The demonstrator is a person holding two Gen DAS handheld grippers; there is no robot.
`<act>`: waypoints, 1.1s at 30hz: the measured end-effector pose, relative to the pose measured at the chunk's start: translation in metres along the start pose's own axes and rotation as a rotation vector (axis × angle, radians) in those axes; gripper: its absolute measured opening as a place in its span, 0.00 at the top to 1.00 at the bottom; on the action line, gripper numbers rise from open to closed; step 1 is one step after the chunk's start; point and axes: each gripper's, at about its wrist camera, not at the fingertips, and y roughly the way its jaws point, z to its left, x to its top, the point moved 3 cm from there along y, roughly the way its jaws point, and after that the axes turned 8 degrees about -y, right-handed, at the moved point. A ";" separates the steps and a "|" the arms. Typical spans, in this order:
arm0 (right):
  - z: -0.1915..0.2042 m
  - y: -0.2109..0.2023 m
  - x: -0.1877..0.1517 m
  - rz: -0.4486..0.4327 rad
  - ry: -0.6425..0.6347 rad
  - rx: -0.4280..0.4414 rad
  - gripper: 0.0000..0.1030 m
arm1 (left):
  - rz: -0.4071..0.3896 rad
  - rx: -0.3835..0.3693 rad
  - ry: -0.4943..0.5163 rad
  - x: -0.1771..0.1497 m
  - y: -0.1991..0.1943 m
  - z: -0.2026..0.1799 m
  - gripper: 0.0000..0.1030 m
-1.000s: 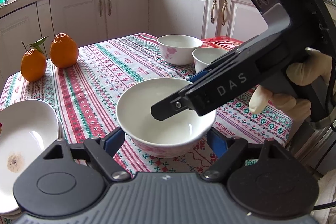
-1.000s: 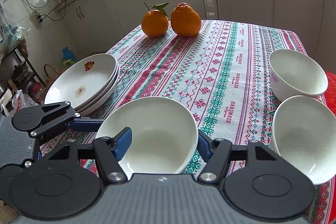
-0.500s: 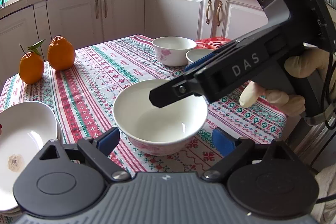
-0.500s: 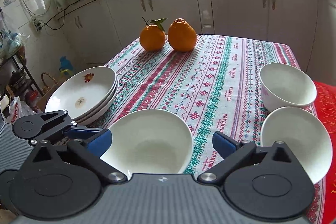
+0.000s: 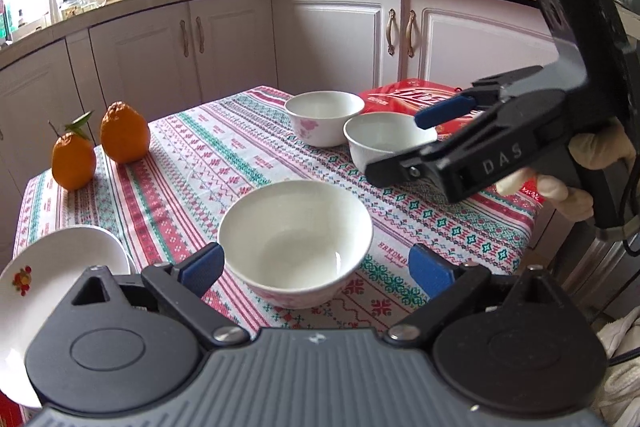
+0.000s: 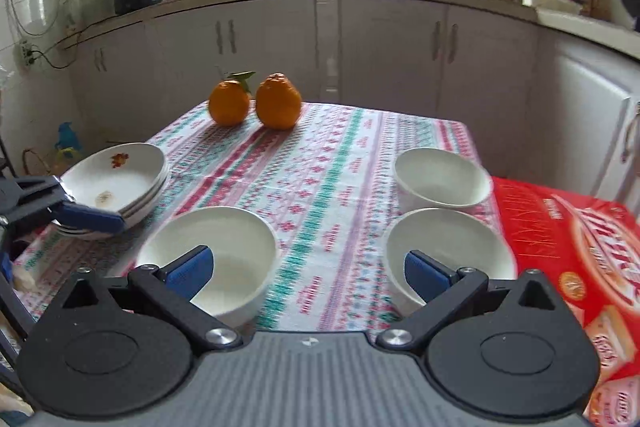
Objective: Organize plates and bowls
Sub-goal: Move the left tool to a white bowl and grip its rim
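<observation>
A: where's the near bowl (image 5: 295, 243) at?

B: sitting on the tabletop (image 5: 224, 163) between the left tongs (image 5: 316, 269), whose jaws are opening, pads clear of the rim.

A: and the right tongs (image 6: 306, 273)?

B: wide, holding nothing, over cloth between that bowl and 2 other bowls (image 6: 442, 183). Stacked plates (image 6: 120, 183) sit left.
</observation>
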 end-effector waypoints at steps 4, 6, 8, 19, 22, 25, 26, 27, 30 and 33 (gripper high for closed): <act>-0.011 -0.005 -0.014 0.009 -0.006 -0.064 0.00 | -0.002 0.003 0.026 0.011 0.005 -0.005 0.04; -0.016 -0.006 -0.020 0.016 -0.010 -0.092 0.00 | -0.002 -0.010 0.036 0.018 0.009 -0.008 0.04; -0.023 -0.007 -0.025 0.021 -0.006 -0.108 0.00 | -0.007 -0.011 0.043 0.027 0.015 -0.011 0.04; -0.052 0.002 -0.041 0.032 -0.002 -0.130 0.00 | 0.009 -0.091 0.074 0.076 0.066 -0.027 0.03; -0.057 0.008 -0.042 0.042 -0.018 -0.134 0.00 | 0.026 -0.109 0.076 0.085 0.086 -0.031 0.03; -0.062 0.017 -0.044 0.049 -0.027 -0.113 0.00 | 0.062 -0.131 0.080 0.092 0.109 -0.035 0.03; -0.064 0.019 -0.044 0.049 -0.027 -0.106 0.00 | 0.069 -0.132 0.078 0.093 0.115 -0.036 0.03; -0.065 0.022 -0.045 0.051 -0.027 -0.100 0.00 | 0.079 -0.141 0.072 0.095 0.122 -0.036 0.03; -0.069 0.029 -0.046 0.059 -0.027 -0.097 0.00 | 0.113 -0.175 0.044 0.100 0.142 -0.036 0.04; -0.072 0.032 -0.047 0.058 -0.031 -0.091 0.00 | 0.142 -0.197 0.026 0.103 0.158 -0.037 0.07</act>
